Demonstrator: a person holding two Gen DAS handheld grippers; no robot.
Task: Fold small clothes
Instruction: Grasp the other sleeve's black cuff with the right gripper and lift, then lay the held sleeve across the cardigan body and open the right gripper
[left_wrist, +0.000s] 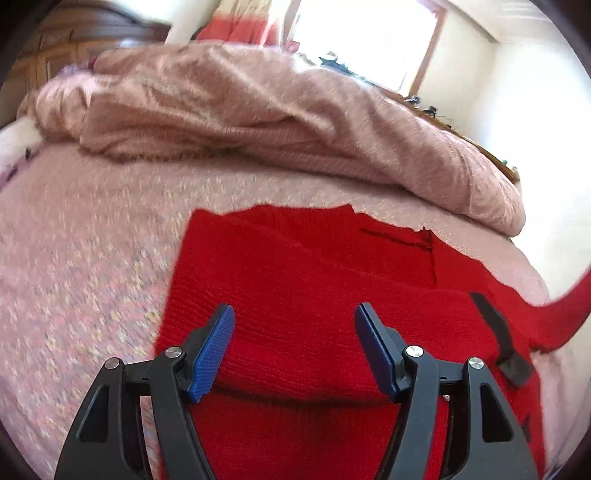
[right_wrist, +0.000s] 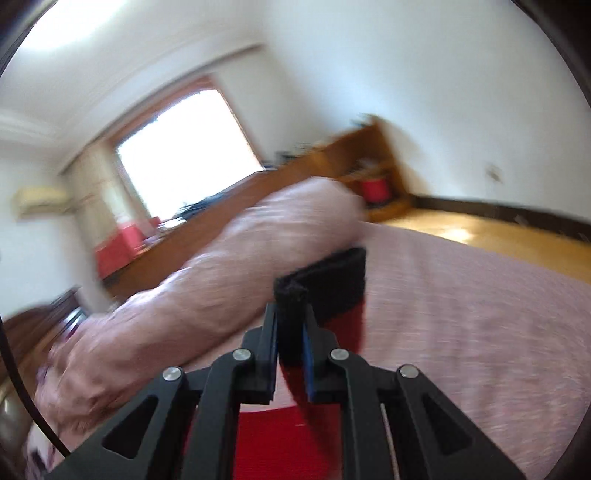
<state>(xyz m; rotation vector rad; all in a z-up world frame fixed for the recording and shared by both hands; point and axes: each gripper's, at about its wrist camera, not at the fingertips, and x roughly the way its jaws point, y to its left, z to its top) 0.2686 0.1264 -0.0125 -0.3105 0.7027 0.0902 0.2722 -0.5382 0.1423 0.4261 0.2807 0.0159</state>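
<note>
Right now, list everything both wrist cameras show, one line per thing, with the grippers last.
Red knitted garment: one, red with black trim, flat on the bed under the left gripper.
Black-cuffed red sleeve: one, lifted off the bed, pinched by the right gripper.
Pink patterned bedspread: one, pink, covering the bed.
Bunched pink blanket: one, pink, heaped along the far side of the bed.
Bright window: one, behind the bed.
Long wooden cabinet: one, brown, along the wall beyond the bed.
Left gripper: one, black with blue pads, open above the garment.
Right gripper: one, black, shut on the sleeve.
</note>
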